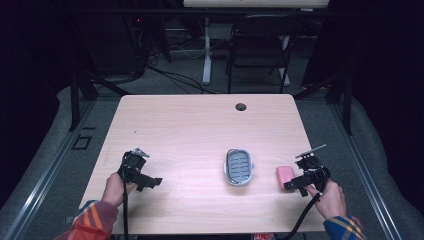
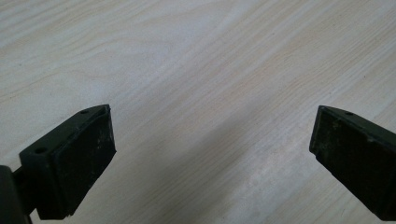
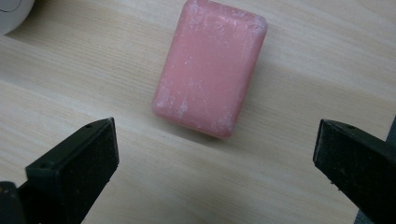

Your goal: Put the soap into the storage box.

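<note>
A pink soap bar [image 1: 285, 175] lies flat on the wooden table [image 1: 200, 135], to the right of a grey and white soap dish [image 1: 239, 166]. My right gripper [image 1: 295, 185] hovers just in front of the soap, open. In the right gripper view the soap bar [image 3: 211, 66] lies ahead of the two black jaws, which stand wide apart and do not touch it; the right gripper [image 3: 215, 144] holds nothing. My left gripper [image 1: 152, 183] is at the table's left front, open, over bare wood. The left gripper [image 2: 212, 135] has nothing between its jaws.
A round cable hole [image 1: 241, 107] sits near the table's far edge. A dark chair [image 1: 257, 45] and a white table leg [image 1: 207, 50] stand beyond the table. The white rim of the dish [image 3: 11, 14] shows in the corner of the right gripper view.
</note>
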Action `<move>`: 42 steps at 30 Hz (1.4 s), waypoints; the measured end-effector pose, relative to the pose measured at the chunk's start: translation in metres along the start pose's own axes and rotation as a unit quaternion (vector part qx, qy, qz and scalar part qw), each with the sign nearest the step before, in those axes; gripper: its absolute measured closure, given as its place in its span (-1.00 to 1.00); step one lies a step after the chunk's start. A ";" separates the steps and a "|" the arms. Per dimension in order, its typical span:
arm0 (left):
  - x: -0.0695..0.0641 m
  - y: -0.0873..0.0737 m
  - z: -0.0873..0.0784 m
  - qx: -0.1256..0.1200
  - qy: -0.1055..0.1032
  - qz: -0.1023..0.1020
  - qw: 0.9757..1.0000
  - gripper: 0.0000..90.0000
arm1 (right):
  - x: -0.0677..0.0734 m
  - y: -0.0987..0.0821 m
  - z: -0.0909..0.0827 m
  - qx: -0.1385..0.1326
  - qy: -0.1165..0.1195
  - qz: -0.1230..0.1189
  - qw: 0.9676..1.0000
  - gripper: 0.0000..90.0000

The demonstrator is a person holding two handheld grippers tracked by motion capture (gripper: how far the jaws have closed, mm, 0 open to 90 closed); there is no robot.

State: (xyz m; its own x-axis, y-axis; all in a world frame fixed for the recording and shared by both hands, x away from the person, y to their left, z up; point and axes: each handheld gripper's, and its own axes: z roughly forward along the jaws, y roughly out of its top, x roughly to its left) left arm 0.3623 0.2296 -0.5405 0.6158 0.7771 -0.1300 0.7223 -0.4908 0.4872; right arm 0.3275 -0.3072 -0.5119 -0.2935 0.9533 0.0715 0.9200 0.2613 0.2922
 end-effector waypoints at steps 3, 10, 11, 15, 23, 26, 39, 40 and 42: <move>0.000 0.000 0.000 0.001 0.000 0.000 1.000 -1.00 | 0.000 0.001 0.003 0.000 0.005 0.008 1.000 -1.00; 0.000 0.000 0.000 0.001 0.000 0.000 1.000 -1.00 | -0.002 0.009 0.008 0.028 0.002 0.012 1.000 -1.00; 0.000 0.000 0.000 0.001 0.000 0.000 1.000 -1.00 | -0.002 0.009 0.009 0.029 0.001 0.012 0.999 -1.00; -0.001 0.000 0.000 0.001 0.001 0.000 1.000 -1.00 | -0.002 0.015 0.014 0.041 0.000 0.015 0.999 -1.00; 0.000 0.000 0.000 0.002 0.000 0.000 1.000 -1.00 | -0.002 0.024 0.021 0.048 0.000 0.030 0.998 -1.00; -0.001 0.000 0.000 0.002 0.001 0.001 1.000 -1.00 | -0.004 0.029 0.023 0.058 0.002 0.033 0.998 -1.00; -0.001 0.000 0.000 0.002 -0.001 -0.001 1.000 -1.00 | -0.004 0.042 0.033 0.070 0.002 0.052 0.996 -1.00; -0.001 0.000 0.000 0.002 -0.001 -0.001 1.000 -1.00 | -0.004 0.044 0.033 0.080 0.001 0.046 0.996 -1.00; 0.000 0.000 0.000 0.003 -0.001 0.001 1.000 -1.00 | -0.003 0.044 0.035 0.069 0.001 0.052 0.996 -1.00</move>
State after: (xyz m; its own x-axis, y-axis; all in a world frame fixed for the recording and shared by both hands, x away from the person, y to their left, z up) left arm 0.3621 0.2293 -0.5404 0.6171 0.7760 -0.1305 0.7232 -0.4938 0.4829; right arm 0.3781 -0.2930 -0.5323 -0.1955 0.9760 0.0960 0.9722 0.1800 0.1500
